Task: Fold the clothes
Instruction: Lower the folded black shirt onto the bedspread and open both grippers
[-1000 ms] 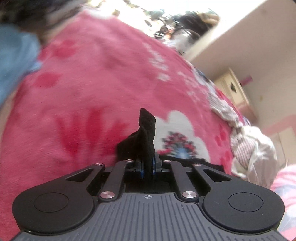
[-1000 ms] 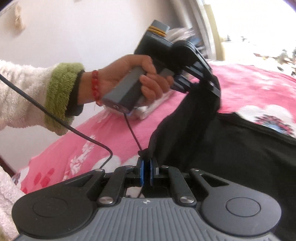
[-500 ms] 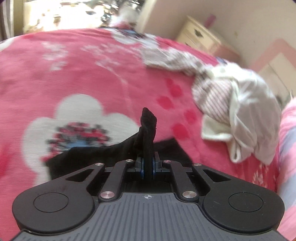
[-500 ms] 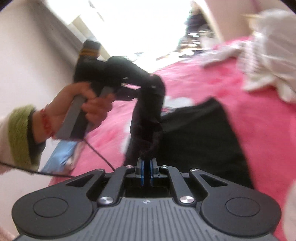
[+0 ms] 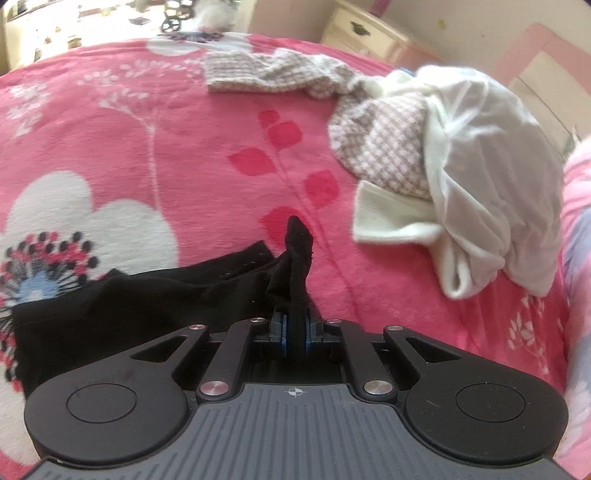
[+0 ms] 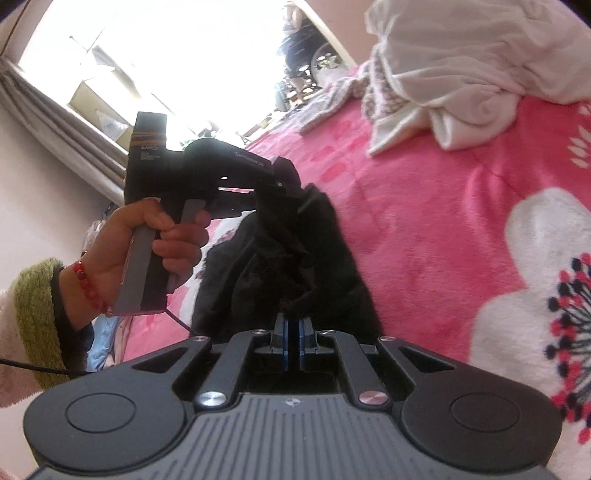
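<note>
A black garment (image 5: 140, 306) lies partly on the pink flowered blanket (image 5: 177, 155). My left gripper (image 5: 295, 334) is shut on one bunched corner of it, which sticks up past the pads. In the right wrist view my right gripper (image 6: 293, 341) is shut on another edge of the same black garment (image 6: 295, 258), which hangs crumpled between the two tools. The left gripper (image 6: 273, 181) shows there too, held by a hand (image 6: 155, 243) in a fluffy sleeve with a green cuff, its tip buried in the cloth.
A heap of white and checked clothes (image 5: 454, 166) lies on the blanket to the right, and a knitted piece (image 5: 258, 74) sits farther back. A cream dresser (image 5: 369, 29) stands by the wall. A bright window (image 6: 166, 55) and curtain are at the left.
Both grippers have swung around with the black garment still held. The left view turned from the blanket's left side toward the clothes heap. More of the garment now rests on the blanket.
</note>
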